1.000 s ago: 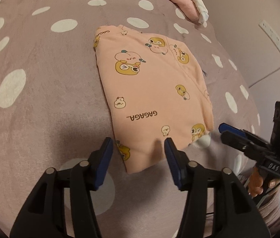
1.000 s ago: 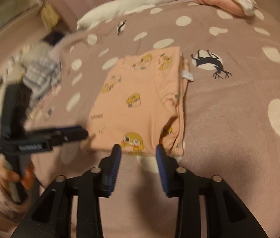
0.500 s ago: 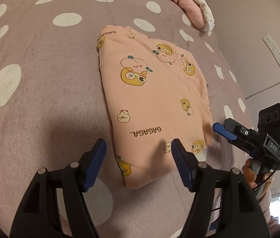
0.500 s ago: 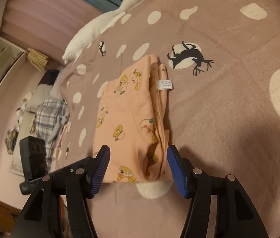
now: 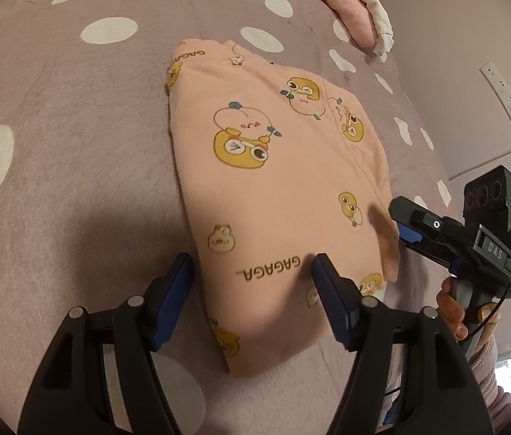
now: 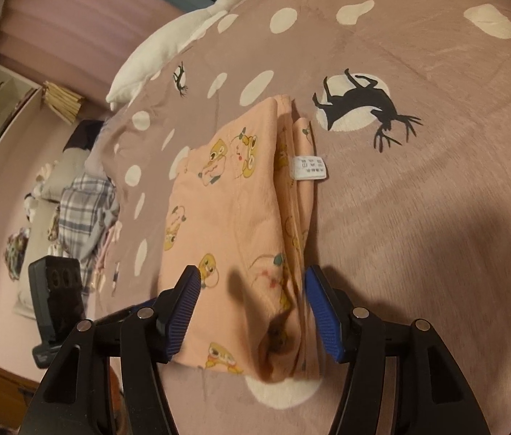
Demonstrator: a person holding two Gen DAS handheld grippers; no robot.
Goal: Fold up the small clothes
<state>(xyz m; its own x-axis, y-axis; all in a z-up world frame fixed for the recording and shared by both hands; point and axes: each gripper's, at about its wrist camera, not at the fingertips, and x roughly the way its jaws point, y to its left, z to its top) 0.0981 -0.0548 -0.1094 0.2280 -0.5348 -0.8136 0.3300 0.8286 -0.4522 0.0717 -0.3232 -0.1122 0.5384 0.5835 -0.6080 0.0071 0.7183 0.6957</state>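
Note:
A folded peach garment printed with yellow cartoon animals lies flat on the mauve dotted bedspread. My left gripper stands open above its near left corner; the fingers straddle the corner and the pads are clear of the cloth. My right gripper is open too, and its blue pads flank the near right edge of the garment, where the layered fold and a white label show. The left wrist view shows the right gripper at the garment's right edge, held by a hand.
A white goose plush and a pink-and-white bundle lie at the far end of the bed. Plaid clothes are piled beyond the bed's left side. A power strip hangs on the right wall. A deer print marks the bedspread.
Both grippers have opened wider and come lower and closer, so each now straddles a near corner of the garment. The right one has also rolled.

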